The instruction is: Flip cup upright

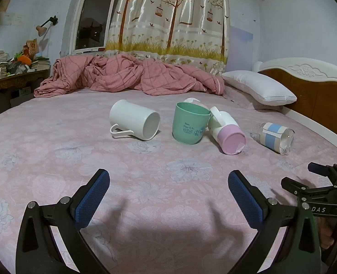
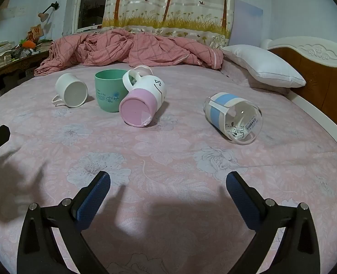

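Observation:
Several cups sit on the pink bed sheet (image 1: 145,182). A white mug (image 1: 134,119) (image 2: 71,90) lies on its side, base toward me. A green cup (image 1: 190,123) (image 2: 109,90) stands upright. A pink-and-white mug (image 1: 228,132) (image 2: 143,100) lies on its side against it. A clear glass cup with a blue band (image 1: 273,137) (image 2: 233,116) lies on its side at the right. My left gripper (image 1: 168,182) is open and empty, well short of the cups. My right gripper (image 2: 168,182) is open and empty too; it also shows in the left wrist view (image 1: 305,175).
A crumpled pink quilt (image 1: 127,75) lies at the far side of the bed. A white pillow (image 1: 260,86) and headboard (image 1: 310,84) are at the right. A cluttered desk (image 1: 10,68) stands at the left.

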